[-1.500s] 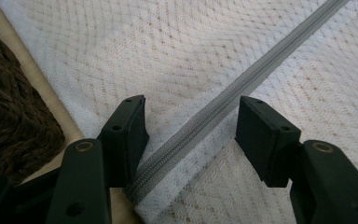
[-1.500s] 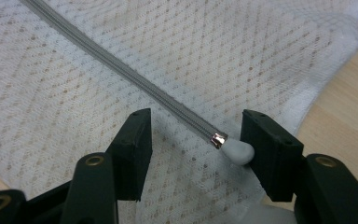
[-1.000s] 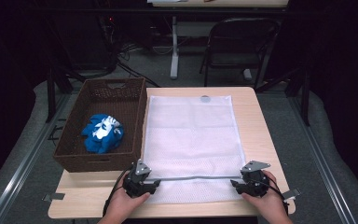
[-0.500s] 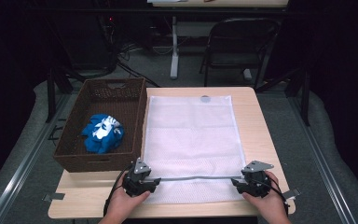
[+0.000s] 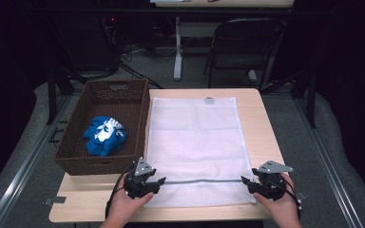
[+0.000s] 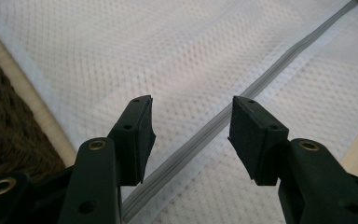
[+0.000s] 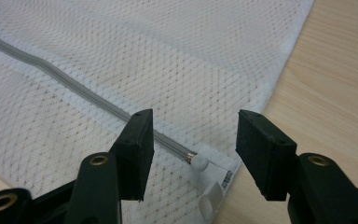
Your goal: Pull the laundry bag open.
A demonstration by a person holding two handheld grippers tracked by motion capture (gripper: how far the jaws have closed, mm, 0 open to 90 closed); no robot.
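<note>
White mesh laundry bag (image 5: 196,142) lies flat on the surface (image 5: 259,123), just right of the brown wicker basket (image 5: 105,126); its grey zipper (image 5: 202,181) runs across the near end. Your left hand-held gripper (image 5: 158,182) has just been closing, jaws apart astride the zipper, nothing pinched; your right hand-held gripper (image 5: 247,183) stands open over the zipper's end stop (image 7: 199,161); blue cloth (image 5: 104,136) sits in the basket.

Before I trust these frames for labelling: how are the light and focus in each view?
High view: table evenly lit, room behind dark, picture soft. Left gripper view: mesh bag sharp, jaws near the lens slightly soft. Right gripper view: zipper crisp, no glare.
</note>
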